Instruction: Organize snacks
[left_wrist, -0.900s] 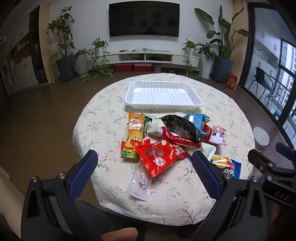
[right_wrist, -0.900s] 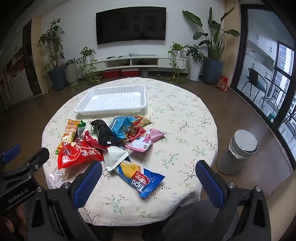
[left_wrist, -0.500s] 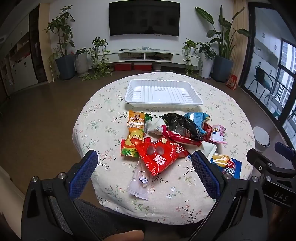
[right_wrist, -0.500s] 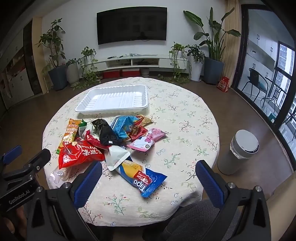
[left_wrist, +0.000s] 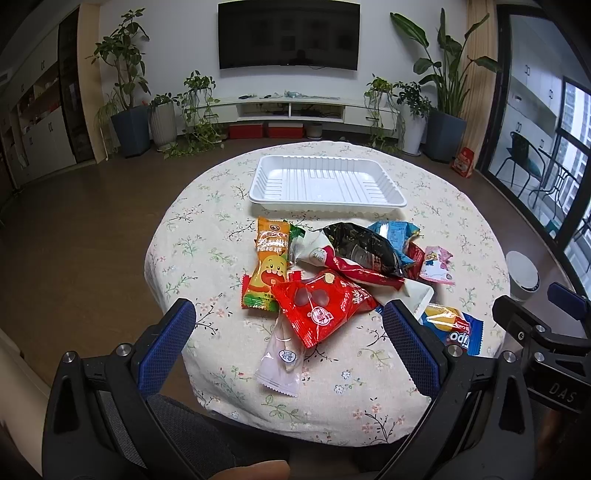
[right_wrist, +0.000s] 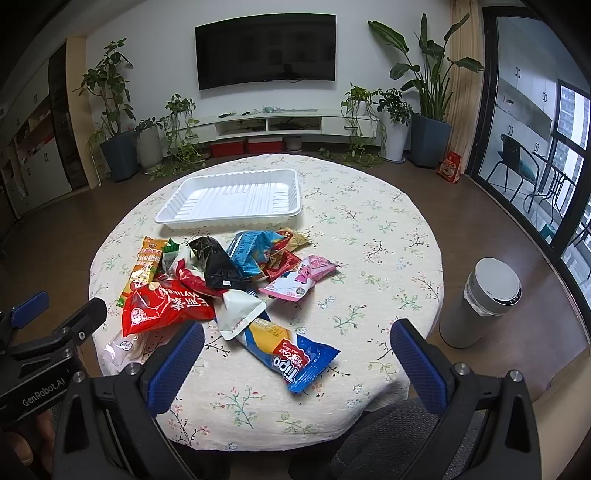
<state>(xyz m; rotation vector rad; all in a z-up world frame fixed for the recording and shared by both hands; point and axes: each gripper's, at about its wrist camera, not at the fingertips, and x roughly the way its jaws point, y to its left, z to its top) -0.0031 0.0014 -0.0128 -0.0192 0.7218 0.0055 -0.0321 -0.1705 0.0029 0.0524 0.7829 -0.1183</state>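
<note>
Snack packets lie heaped on the tabletop (left_wrist: 207, 236) just on my side of the empty white tray (left_wrist: 327, 182), none yet inside it. I hold my left claw (left_wrist: 286, 332) and right claw (right_wrist: 295, 354) spread wide and empty, above the heap's near edge. The risk, as I judge it: the red packet (left_wrist: 321, 306) overlaps the clear packet (left_wrist: 280, 360) beside it, so a careless pinch could drag both or slip off the slick film.
</note>
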